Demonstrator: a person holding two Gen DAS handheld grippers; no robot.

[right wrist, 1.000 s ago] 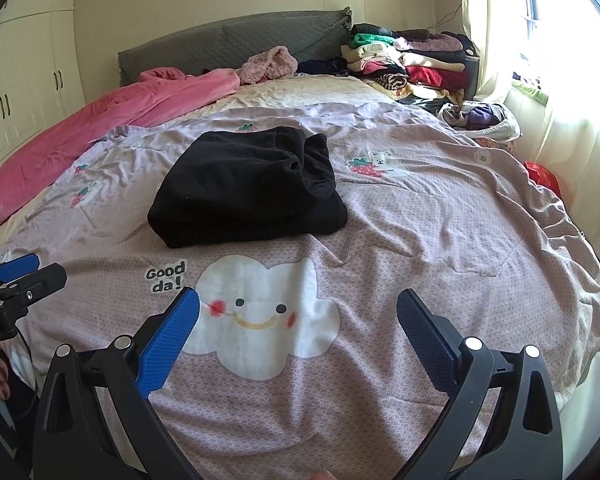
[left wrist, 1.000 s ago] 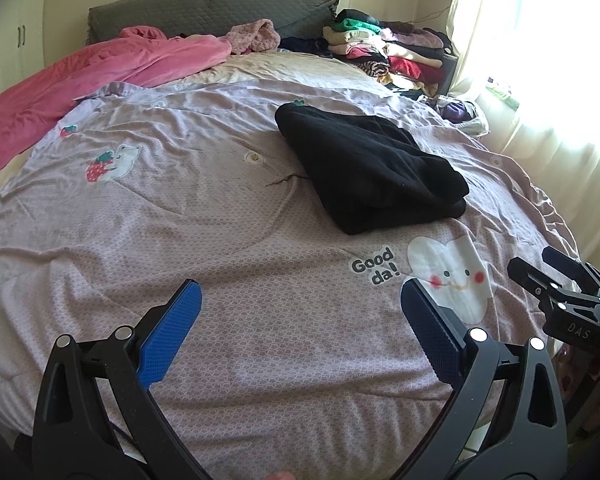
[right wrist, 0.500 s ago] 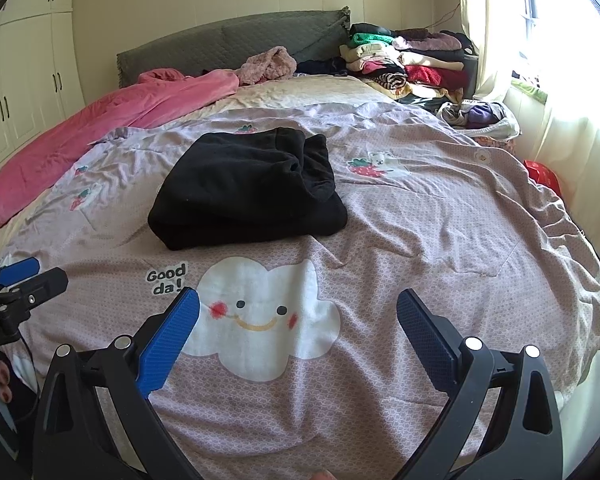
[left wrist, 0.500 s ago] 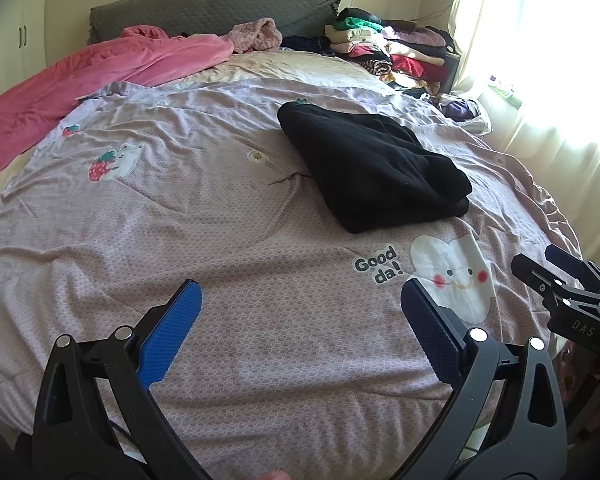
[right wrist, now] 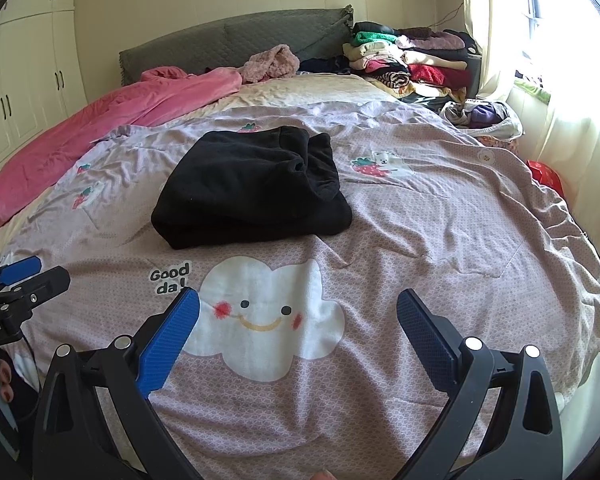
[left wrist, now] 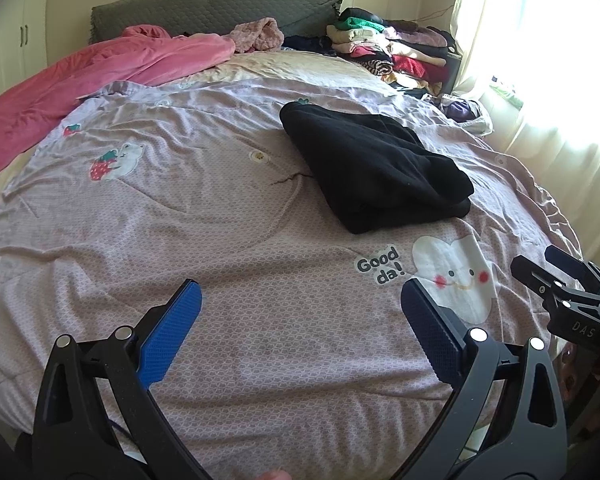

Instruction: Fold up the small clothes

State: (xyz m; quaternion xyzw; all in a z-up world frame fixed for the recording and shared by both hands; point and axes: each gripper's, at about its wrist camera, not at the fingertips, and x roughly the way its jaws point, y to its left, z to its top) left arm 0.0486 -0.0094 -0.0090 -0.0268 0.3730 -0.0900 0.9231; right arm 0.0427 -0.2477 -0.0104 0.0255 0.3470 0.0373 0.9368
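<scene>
A black garment lies folded into a thick rectangle on the lilac bed cover, beyond the white cloud print. My left gripper hovers open over the cover near the bed's front edge, well short of the garment, with nothing between its blue pads. My right gripper also stands open and holds nothing, above the cloud print. Each gripper shows at the edge of the other's view: the right one and the left one.
A pink blanket covers the bed's far left. Stacked folded clothes sit at the far right by the grey headboard. A basket of clothes stands beside the bed near the bright window. White wardrobes line the left wall.
Both views have shifted only slightly; the garment sits a little higher in the frames. Both grippers stay open and the garment has not moved on the bed.
</scene>
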